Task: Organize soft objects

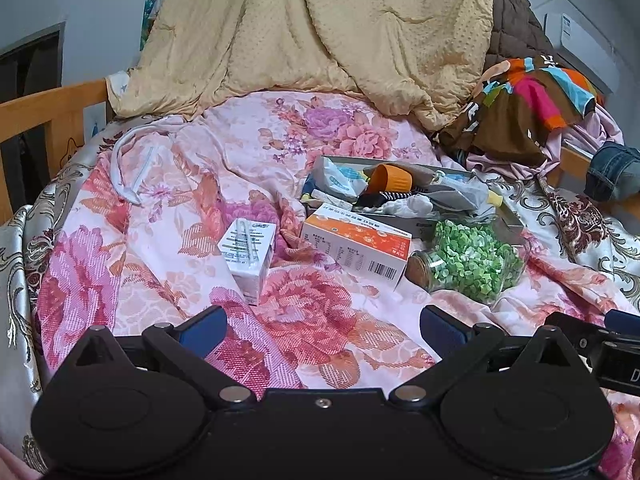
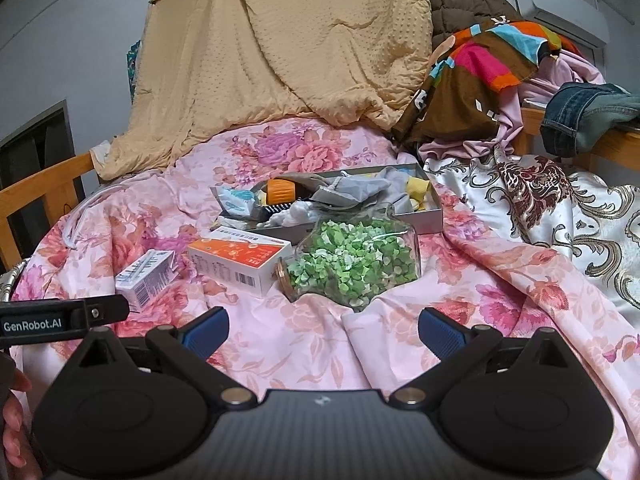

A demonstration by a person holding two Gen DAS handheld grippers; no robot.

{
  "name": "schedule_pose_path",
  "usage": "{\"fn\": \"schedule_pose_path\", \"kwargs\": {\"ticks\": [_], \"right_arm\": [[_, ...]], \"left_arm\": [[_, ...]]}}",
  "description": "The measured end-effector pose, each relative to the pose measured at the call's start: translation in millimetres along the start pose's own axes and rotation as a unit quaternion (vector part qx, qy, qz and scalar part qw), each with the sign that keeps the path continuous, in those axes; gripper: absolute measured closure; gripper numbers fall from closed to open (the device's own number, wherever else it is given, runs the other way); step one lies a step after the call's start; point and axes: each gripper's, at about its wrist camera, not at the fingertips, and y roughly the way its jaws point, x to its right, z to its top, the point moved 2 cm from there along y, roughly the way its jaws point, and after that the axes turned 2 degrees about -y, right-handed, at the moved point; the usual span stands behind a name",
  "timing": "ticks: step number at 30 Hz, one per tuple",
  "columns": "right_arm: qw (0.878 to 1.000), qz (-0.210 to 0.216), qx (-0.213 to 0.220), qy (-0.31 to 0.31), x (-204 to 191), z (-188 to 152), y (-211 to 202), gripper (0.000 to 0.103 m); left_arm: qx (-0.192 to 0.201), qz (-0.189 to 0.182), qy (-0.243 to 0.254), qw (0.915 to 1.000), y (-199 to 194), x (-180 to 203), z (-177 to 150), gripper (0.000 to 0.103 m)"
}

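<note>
A grey shallow box (image 1: 510,216) (image 2: 434,216) lies on the floral bedsheet (image 1: 192,208) (image 2: 400,340), holding socks, cloths and an orange cup (image 1: 390,178) (image 2: 281,191). In front of it lie an orange-white carton (image 1: 356,246) (image 2: 240,258), a small white carton (image 1: 248,260) (image 2: 146,278) and a glass jar of green paper bits (image 1: 468,266) (image 2: 352,266). My left gripper (image 1: 322,330) is open and empty above the sheet, near the small carton. My right gripper (image 2: 322,330) is open and empty in front of the jar.
A beige quilt (image 1: 312,36) (image 2: 280,52) is heaped at the back. Colourful clothes (image 1: 528,104) (image 2: 480,68) and jeans (image 1: 612,172) (image 2: 588,116) pile at the right. A wooden bed rail (image 1: 44,120) (image 2: 44,196) runs along the left. A white strap (image 1: 124,164) lies at the left.
</note>
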Motion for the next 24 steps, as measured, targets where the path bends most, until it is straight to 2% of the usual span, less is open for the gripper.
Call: {"fn": "schedule_pose_path", "kwargs": {"ticks": [24], "right_arm": [[1.0,-0.01,-0.004,-0.005,0.9,-2.6,4.5,0.0]], "left_arm": [[-0.002,0.001,0.002,1.0,2.4,-0.3,-2.8,0.001]]}}
